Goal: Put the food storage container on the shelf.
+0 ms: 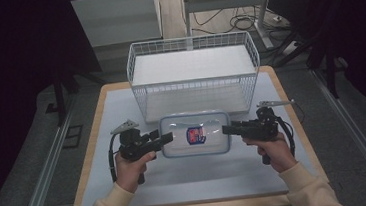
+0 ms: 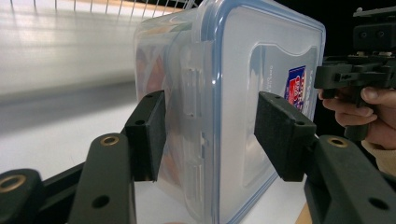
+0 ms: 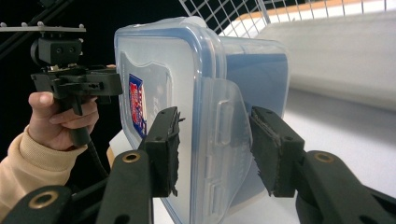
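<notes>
A clear plastic food container (image 1: 208,123) with a blue-rimmed lid and a red and blue label (image 1: 196,135) is in front of the wire basket. My left gripper (image 1: 166,138) holds its left end and my right gripper (image 1: 226,129) its right end. In the left gripper view the pads (image 2: 149,135) close on the container (image 2: 261,60) across the latch flap, one on the lid and one on the body. The right gripper view has its pads (image 3: 270,149) clamping the container (image 3: 159,60) the same way. I cannot tell if the container rests on the table or hangs just above it.
A white wire basket (image 1: 195,94) with a white floor stands just behind the container at the table's back. The table (image 1: 188,183) has a pale mat and wooden edges. Cables and a metal stand lie on the floor beyond it.
</notes>
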Demonstrator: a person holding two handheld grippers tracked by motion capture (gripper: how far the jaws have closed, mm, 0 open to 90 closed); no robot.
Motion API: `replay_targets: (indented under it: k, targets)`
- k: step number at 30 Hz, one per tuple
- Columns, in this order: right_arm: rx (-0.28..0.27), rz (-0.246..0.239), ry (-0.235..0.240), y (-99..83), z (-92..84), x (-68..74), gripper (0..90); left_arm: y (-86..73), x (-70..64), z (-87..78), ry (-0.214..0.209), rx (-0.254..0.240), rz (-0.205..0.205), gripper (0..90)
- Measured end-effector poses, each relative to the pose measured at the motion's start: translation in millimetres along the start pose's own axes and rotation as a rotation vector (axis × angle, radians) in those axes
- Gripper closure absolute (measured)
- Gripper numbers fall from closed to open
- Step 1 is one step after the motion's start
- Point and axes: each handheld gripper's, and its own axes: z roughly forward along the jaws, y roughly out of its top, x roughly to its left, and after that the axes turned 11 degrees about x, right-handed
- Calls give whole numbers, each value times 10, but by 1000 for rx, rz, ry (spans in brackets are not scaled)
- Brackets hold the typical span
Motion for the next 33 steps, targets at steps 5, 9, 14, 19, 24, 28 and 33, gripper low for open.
replay_targets:
  k: [5, 9, 14, 19, 24, 28, 33]
  targets:
    - [-10, -31, -21, 163, -69, 90, 540, 142, -21, -55, -8, -13, 7, 448]
    - [-16, -50, -31, 281, -113, 134, 540, 248, -37, -96, -9, -27, 14, 447]
    - [-20, -72, -43, 407, -156, 184, 539, 368, -59, -141, -6, -40, 24, 444]
    - [-43, -91, -53, 579, -217, 230, 539, 589, -85, -204, 1, -47, 53, 443]
    - [-56, -104, -59, 721, -270, 241, 538, 751, -106, -233, 7, -56, 72, 443]
    - [-60, -109, -65, 832, -302, 249, 537, 856, -104, -243, 5, -63, 75, 443]
    - [-59, -117, -64, 950, -330, 237, 537, 970, -119, -260, 14, -70, 85, 443]
